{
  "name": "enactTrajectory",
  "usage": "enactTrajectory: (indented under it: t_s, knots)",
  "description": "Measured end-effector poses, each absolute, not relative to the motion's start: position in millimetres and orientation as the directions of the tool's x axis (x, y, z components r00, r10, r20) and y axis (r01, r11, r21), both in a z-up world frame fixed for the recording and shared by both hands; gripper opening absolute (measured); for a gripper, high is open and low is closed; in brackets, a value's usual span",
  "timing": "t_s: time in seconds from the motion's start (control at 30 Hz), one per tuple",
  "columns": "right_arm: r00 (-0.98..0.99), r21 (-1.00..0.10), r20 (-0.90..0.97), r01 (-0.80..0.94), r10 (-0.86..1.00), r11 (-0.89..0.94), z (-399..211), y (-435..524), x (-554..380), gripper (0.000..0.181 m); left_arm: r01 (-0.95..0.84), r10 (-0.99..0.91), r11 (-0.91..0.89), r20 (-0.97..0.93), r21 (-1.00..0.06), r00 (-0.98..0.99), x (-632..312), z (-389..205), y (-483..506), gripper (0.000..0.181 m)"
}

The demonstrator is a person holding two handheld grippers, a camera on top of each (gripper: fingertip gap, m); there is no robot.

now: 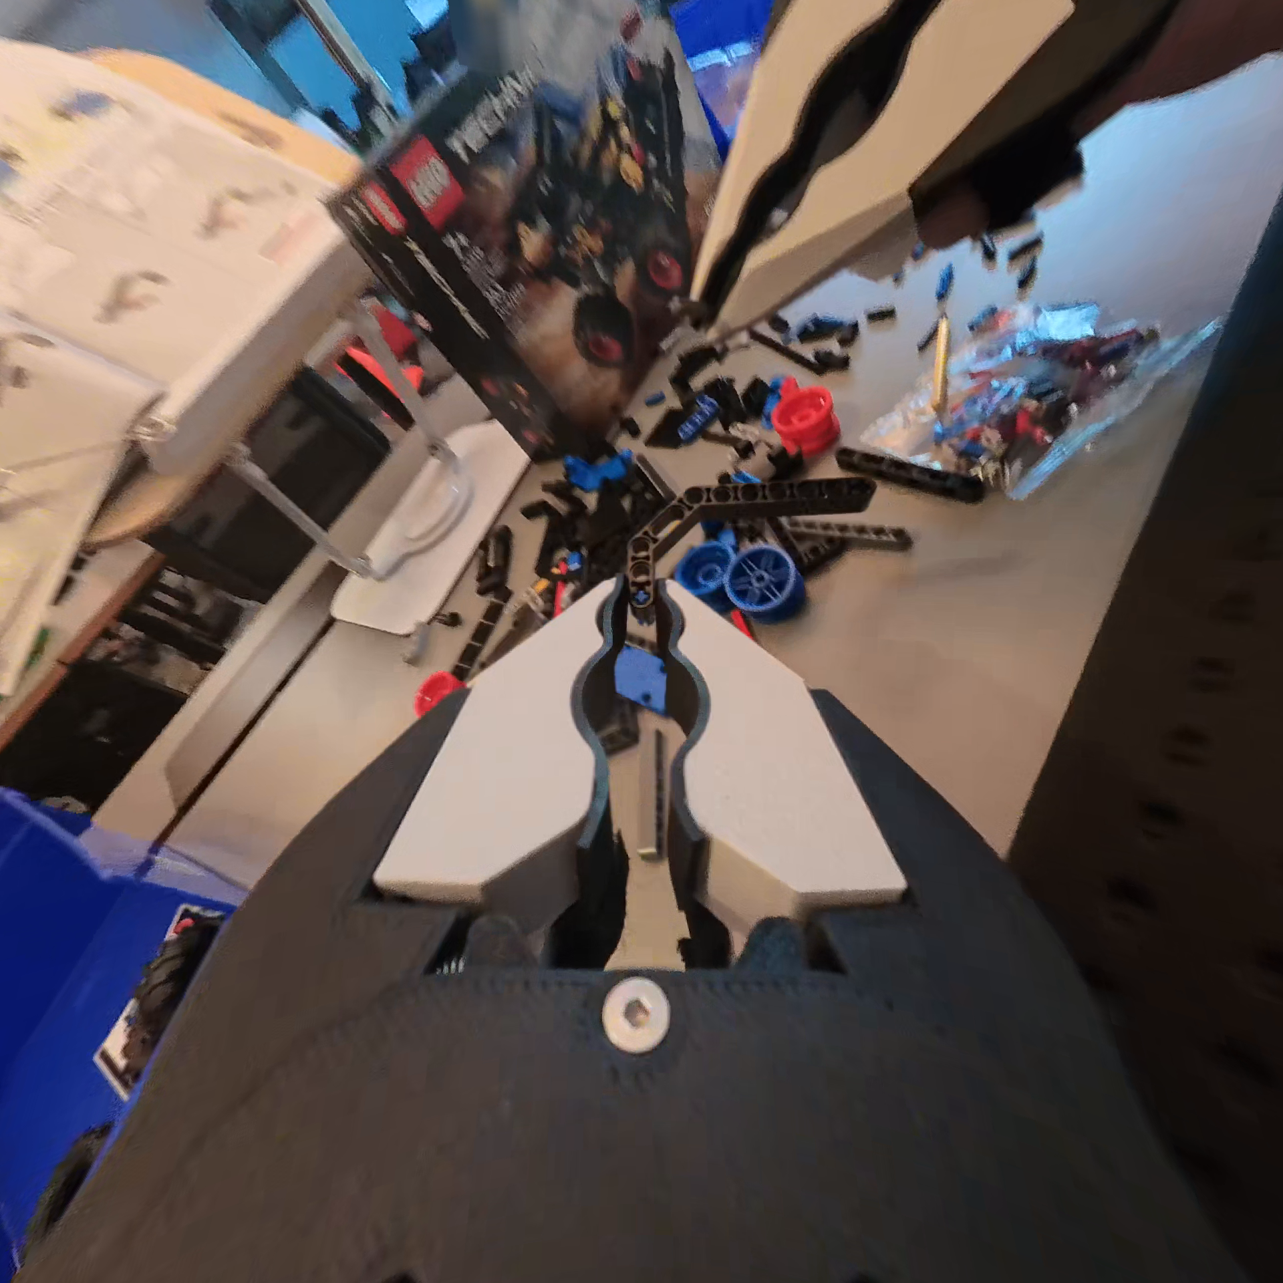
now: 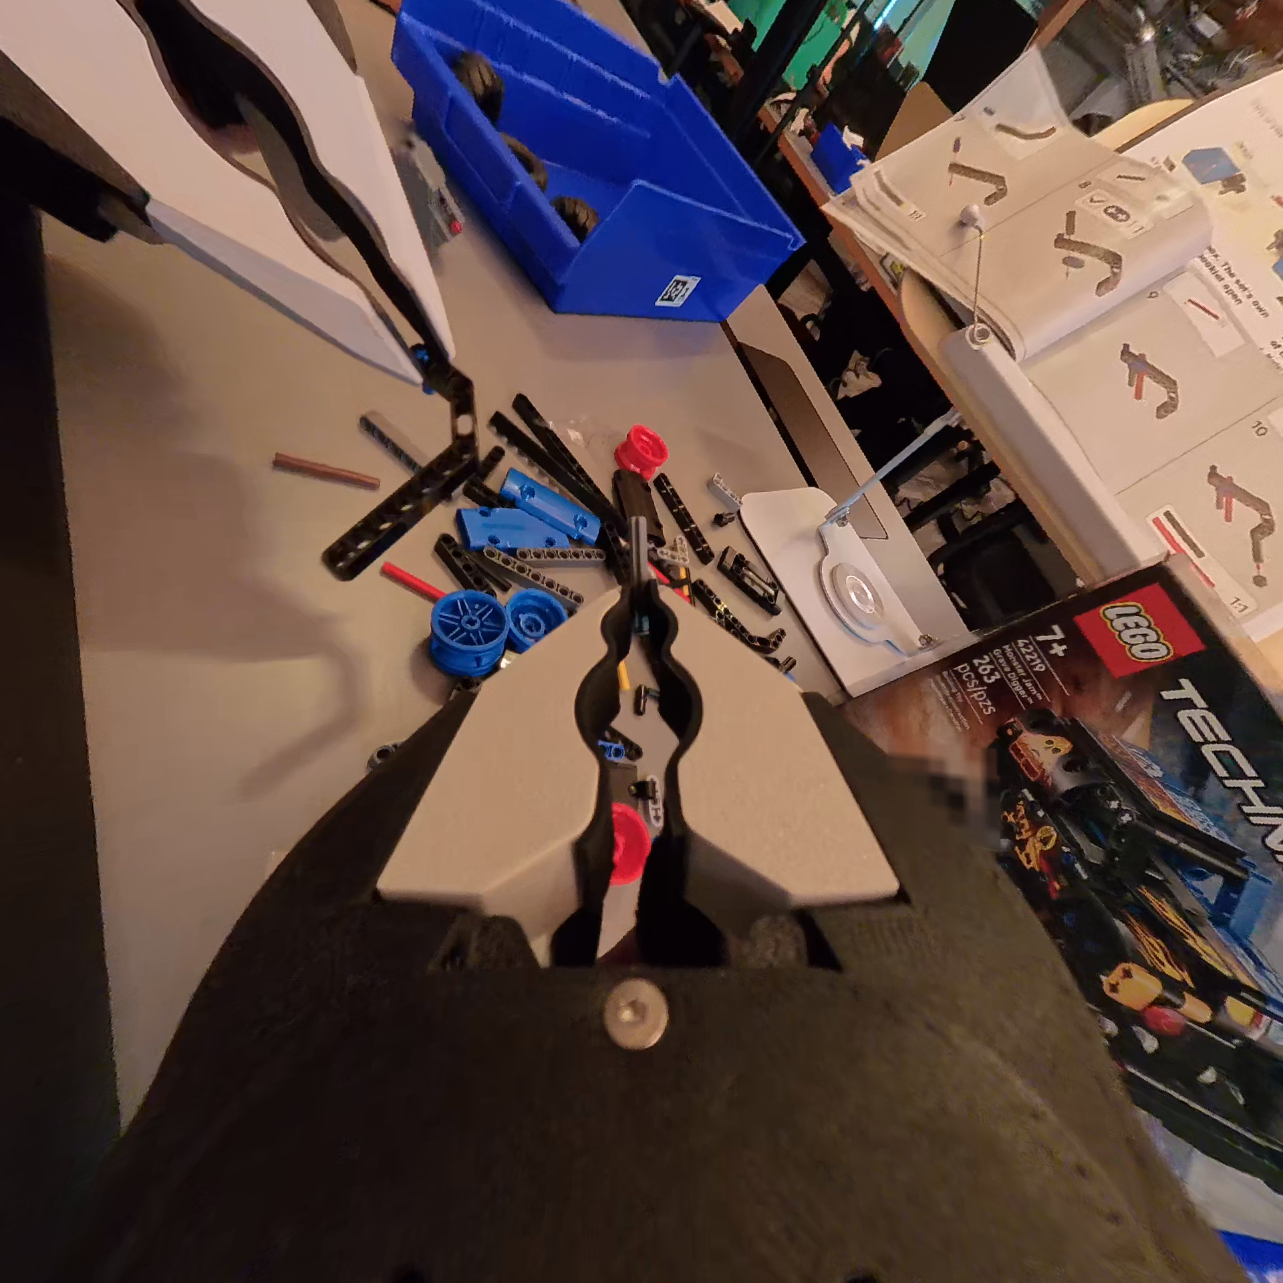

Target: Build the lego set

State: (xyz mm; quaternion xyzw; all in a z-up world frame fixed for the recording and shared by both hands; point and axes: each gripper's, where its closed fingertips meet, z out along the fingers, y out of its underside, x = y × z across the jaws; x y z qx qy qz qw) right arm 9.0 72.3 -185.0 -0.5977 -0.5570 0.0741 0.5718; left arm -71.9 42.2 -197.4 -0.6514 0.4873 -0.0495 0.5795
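My left gripper (image 1: pixel 642 590) is shut on one end of a black bent beam (image 1: pixel 750 496) that carries a blue pin, and holds it above the grey table (image 1: pixel 937 659). In the right wrist view the left gripper (image 2: pixel 434 368) comes in from the upper left with the beam (image 2: pixel 416 500) hanging below it. My right gripper (image 2: pixel 637 600) is shut on a thin dark pin (image 2: pixel 637 548) that sticks out past its tips. It shows in the left wrist view (image 1: pixel 701 305) at the upper right, some way beyond the beam.
Loose black, blue and red parts lie mid-table, with two blue wheels (image 2: pixel 486 628) and a red hub (image 2: pixel 642 451). A blue bin (image 2: pixel 590 173) stands behind, the set's box (image 2: pixel 1111 833) at right, an open instruction booklet (image 2: pixel 1111 278) on a stand, and a parts bag (image 1: pixel 1027 396). The grippers' ends are close to 10 cm from one another.
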Motion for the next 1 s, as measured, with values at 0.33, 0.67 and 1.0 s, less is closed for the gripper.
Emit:
enactTrajectory:
  t_s: [0.33,0.67,1.0]
  knots:
    - [0.379,-0.778,0.560,0.546,0.737,0.310,-153,71,-3,0.001,-0.173,-0.677,0.233,-0.287,-0.957,0.678,-83,-125,40,0.005]
    - [0.338,-0.689,0.681,0.596,0.649,0.413,-129,56,-39,0.001,0.446,-0.816,-0.062,0.302,-0.893,0.493,-90,-90,43,0.005]
    - [0.344,-0.611,0.759,0.669,0.552,0.423,-110,54,-79,0.001,0.709,-0.805,-0.300,0.568,-0.638,0.170,-94,-87,49,0.005]
